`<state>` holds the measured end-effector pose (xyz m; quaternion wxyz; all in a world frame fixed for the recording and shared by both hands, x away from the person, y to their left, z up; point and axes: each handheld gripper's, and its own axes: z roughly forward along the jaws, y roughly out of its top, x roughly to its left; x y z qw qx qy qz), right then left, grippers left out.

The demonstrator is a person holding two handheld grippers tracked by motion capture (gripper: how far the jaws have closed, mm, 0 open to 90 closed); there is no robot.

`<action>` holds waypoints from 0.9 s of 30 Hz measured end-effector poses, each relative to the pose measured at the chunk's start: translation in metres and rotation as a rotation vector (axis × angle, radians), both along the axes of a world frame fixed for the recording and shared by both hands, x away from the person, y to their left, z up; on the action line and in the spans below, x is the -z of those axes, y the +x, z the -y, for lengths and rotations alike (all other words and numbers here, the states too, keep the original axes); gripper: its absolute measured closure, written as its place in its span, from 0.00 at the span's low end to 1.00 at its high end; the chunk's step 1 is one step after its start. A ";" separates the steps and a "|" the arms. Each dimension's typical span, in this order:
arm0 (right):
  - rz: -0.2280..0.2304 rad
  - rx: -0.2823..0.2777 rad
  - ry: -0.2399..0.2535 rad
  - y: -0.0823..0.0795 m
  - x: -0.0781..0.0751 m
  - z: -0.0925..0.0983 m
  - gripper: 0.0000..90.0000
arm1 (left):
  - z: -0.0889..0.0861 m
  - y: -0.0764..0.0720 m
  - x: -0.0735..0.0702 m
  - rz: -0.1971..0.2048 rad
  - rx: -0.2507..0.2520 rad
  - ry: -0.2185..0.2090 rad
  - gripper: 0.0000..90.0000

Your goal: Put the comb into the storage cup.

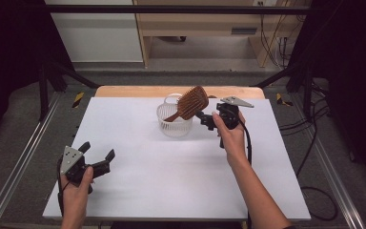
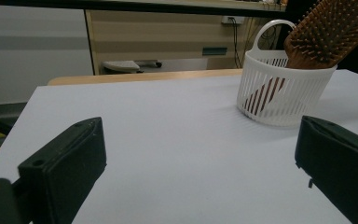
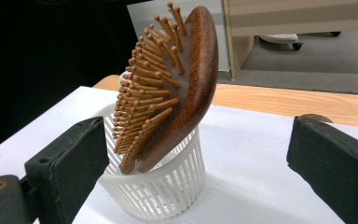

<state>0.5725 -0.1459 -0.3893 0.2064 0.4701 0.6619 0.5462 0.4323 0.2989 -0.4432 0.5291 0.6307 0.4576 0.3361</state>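
Observation:
A wooden paddle hairbrush [image 1: 192, 101] stands handle-down in a small white slatted basket [image 1: 174, 125] at the back middle of the white tabletop [image 1: 171, 181]. Its bristled head leans out over the rim. My right gripper [image 1: 205, 119] hovers just right of the basket, open, its jaws pointing at it with nothing between them. In the right gripper view the brush [image 3: 168, 93] and basket [image 3: 158, 186] sit ahead of the open gripper [image 3: 198, 149]. My left gripper [image 1: 97, 151] rests open near the front left corner. The left gripper view shows the gripper [image 2: 200, 163] facing the far-off basket [image 2: 279, 100] and brush [image 2: 328, 32].
The white sheet lies on a wooden table whose edge [image 1: 124, 90] shows at the back. Metal frame rails [image 1: 24, 157] run along both sides. A light wood cabinet [image 1: 195, 24] stands on the floor beyond. Cables [image 1: 314, 124] trail at the right.

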 end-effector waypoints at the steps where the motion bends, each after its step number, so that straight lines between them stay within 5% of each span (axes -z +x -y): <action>1: 0.000 0.000 0.002 0.000 0.000 0.001 0.06 | 0.000 0.000 0.000 -0.001 0.000 0.000 0.02; 27: 0.072 0.051 -0.012 -0.016 -0.009 0.022 0.07 | -0.004 0.001 0.000 0.000 -0.008 -0.008 0.02</action>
